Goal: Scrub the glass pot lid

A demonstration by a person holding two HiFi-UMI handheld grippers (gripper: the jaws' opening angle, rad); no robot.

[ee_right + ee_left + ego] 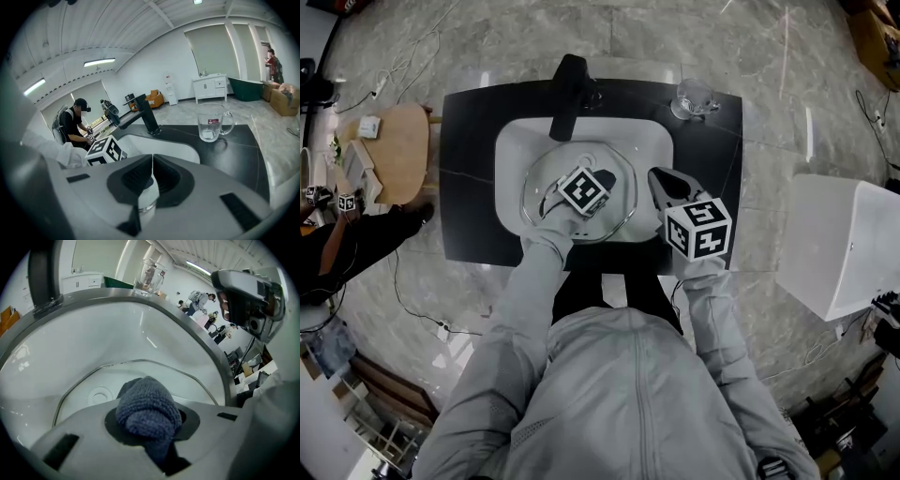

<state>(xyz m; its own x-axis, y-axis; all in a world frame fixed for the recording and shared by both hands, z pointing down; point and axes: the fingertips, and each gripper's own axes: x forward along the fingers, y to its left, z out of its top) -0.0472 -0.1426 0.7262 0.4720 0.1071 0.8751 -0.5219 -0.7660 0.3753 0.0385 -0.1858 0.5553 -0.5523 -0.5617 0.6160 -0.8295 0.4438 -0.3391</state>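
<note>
Resting in sink (658,141), glass lid (546,178), left gripper (152,430) clamping cloth (148,408)

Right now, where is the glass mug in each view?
Head view: mug near the top, right of centre, on the black counter.
Left gripper view: top centre, beyond the sink rim.
Right gripper view: right of centre, on the counter.
Shared landmark: the black faucet, left of the mug in all three.
</note>
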